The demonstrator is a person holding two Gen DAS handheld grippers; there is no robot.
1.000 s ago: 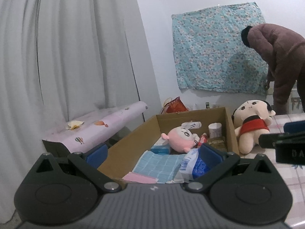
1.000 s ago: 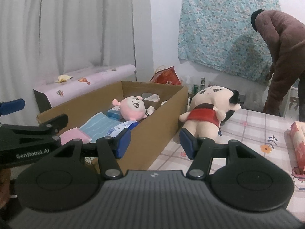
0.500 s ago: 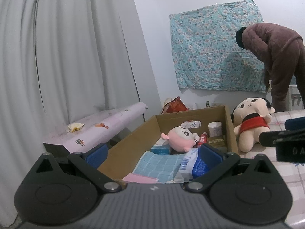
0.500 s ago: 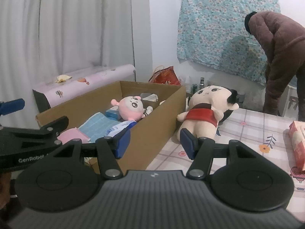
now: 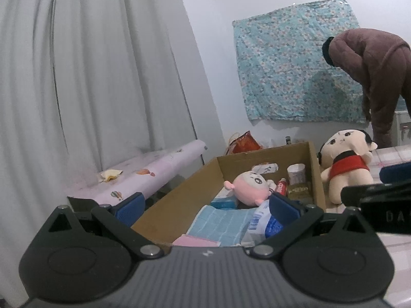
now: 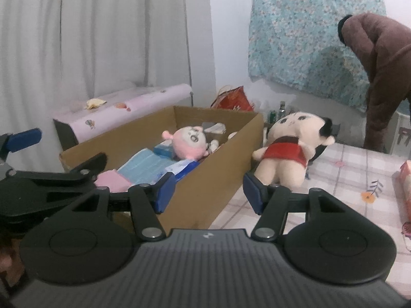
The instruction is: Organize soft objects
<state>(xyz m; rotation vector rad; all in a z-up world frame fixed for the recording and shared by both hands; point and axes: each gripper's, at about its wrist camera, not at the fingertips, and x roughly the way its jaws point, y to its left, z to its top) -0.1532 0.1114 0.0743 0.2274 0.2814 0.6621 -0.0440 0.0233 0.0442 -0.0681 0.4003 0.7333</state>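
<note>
A: How do the claws stand?

B: The right gripper [image 6: 209, 188] has its jaws spread with nothing between them; past its tips are the near wall of the cardboard box [image 6: 205, 177] and the table beside it. The left gripper [image 5: 205, 204] is spread wider, also empty, and hangs over the near end of the box

A: Where are the soft things, taking the box as the marker?

B: Inside it lies a pink round plush [image 6: 188, 142], with a blue checked cloth [image 6: 146, 165] and a pink folded piece [image 6: 113, 181] toward the near end. Just outside its right wall, on the checked tablecloth [image 6: 354, 177], sits the big doll in the red top [image 6: 287, 146], touching or nearly touching the cardboard

A: So how far along is it?

B: I judge it partly done: some soft things are packed, but the doll is not yet in. At the far right edge of the table, well away from the box, is an orange-pink packet [image 6: 405, 179] that may also belong; I cannot tell what it is

A: Does one view give more than the other?

B: The left wrist view looks deeper into the box and shows a white cup [image 5: 296, 173] and a small red tube [image 5: 281, 187] at its far end. The right wrist view alone shows the packet and the open tabletop
</note>
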